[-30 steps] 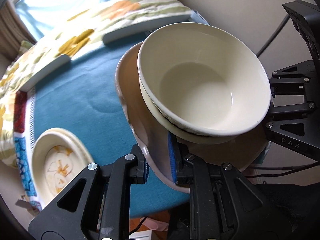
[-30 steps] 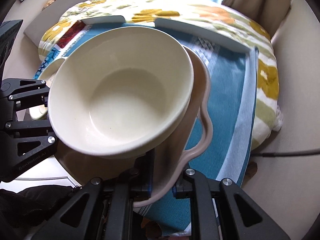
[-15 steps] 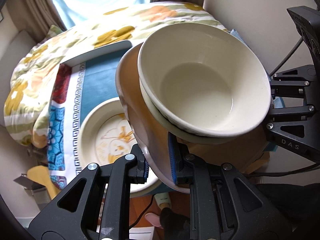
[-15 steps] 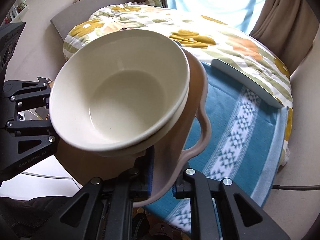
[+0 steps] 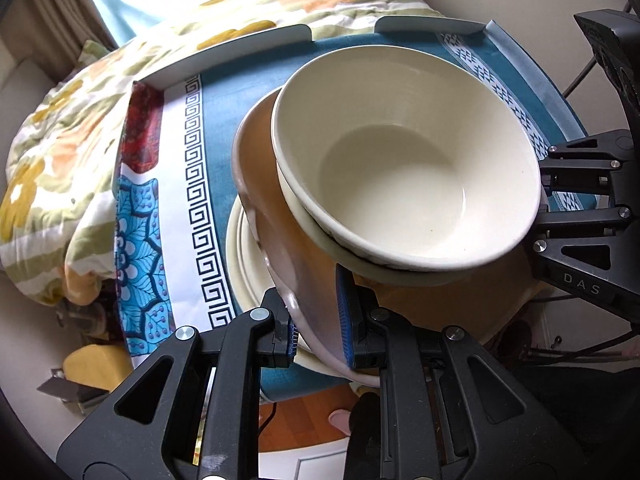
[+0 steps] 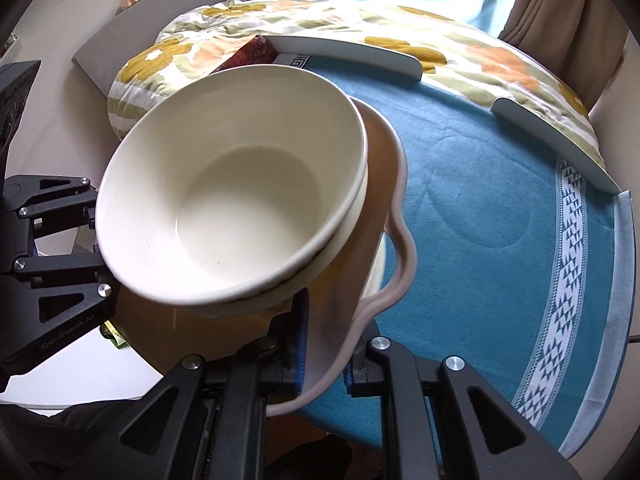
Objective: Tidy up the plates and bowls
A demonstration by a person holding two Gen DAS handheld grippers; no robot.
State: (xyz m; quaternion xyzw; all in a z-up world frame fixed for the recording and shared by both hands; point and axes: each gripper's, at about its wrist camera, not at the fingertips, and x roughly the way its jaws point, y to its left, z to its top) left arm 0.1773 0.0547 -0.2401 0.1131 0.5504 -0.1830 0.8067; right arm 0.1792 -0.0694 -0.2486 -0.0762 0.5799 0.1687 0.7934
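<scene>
Plainly we carry a heavy, brittle, slick-glazed stack: two nested cream bowls [image 5: 404,176] on a wavy-rimmed pinkish-tan plate [image 5: 280,240], held above a cream plate [image 5: 244,264] on the teal cloth [image 6: 500,220]. Our left gripper [image 5: 316,316] and right gripper [image 6: 326,344] each pinch opposite plate rims, the best hold.
</scene>
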